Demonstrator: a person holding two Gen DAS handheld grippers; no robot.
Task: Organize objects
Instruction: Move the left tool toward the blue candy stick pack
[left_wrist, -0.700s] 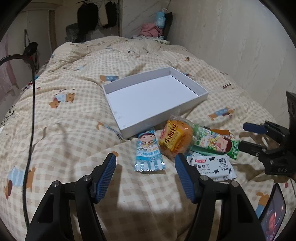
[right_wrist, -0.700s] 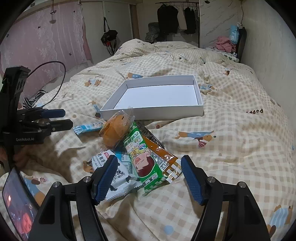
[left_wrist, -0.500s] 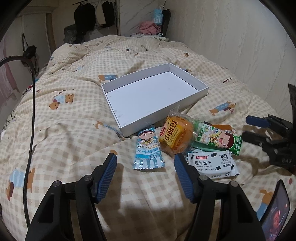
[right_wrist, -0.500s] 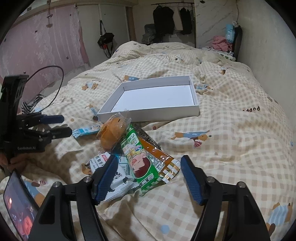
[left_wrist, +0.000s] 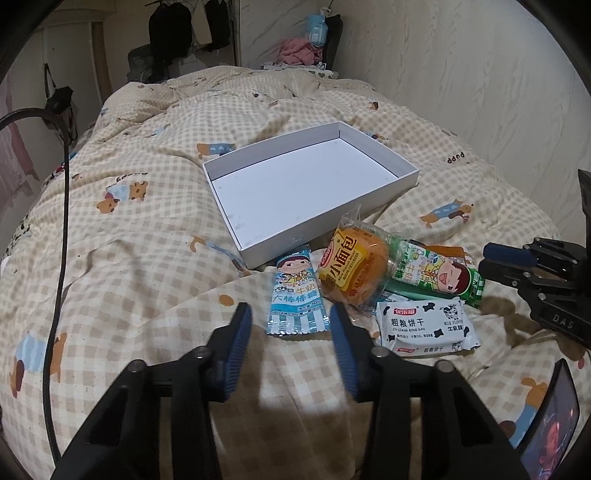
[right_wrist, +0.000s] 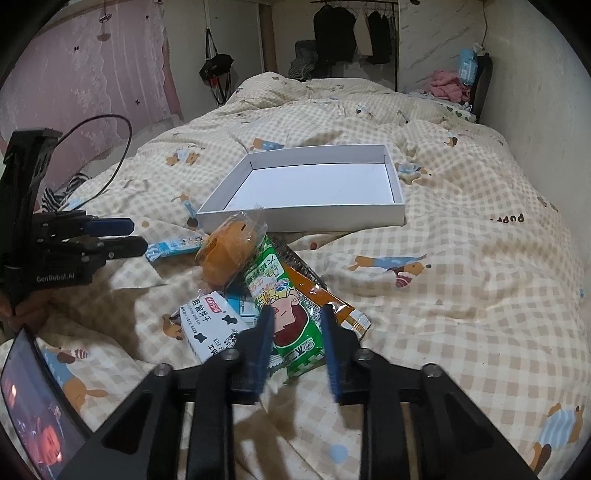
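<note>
Both grippers have just narrowed: the left gripper (left_wrist: 291, 334), open, frames the blue packet (left_wrist: 297, 293) at centre; the right gripper (right_wrist: 295, 334) closes around the green packet (right_wrist: 286, 314), not yet pressing. The box (right_wrist: 317, 218) above holds nothing, so pickups look imminent.

Left hand-held gripper (left_wrist: 291, 332) half-open; right hand-held gripper (right_wrist: 295, 332) narrower — both angled down.

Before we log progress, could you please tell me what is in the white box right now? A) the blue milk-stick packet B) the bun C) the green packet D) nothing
D: the white box shows only its bare floor; every snack lies outside on the quilt.
</note>
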